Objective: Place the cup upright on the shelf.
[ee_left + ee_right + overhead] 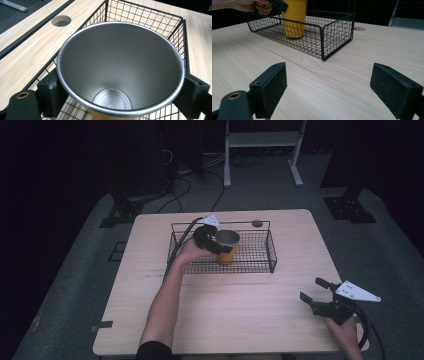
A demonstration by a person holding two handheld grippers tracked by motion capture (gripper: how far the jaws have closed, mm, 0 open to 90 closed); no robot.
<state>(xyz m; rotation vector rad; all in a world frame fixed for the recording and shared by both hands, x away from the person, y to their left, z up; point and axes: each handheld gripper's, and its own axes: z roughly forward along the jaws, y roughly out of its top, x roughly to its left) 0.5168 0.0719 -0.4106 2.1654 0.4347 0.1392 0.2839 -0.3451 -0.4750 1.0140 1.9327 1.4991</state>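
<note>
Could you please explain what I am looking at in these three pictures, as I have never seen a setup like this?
A person sits at a wooden table holding a two-jaw gripper in each hand. One picture looks down from above; the other two come from cameras riding on each gripper. The left gripper has a jaw on either side of a yellow cup with a shiny metal inside, standing upright in a black wire basket. The right gripper hovers open over bare table near the right edge, holding nothing; its black pads stand wide apart.
</note>
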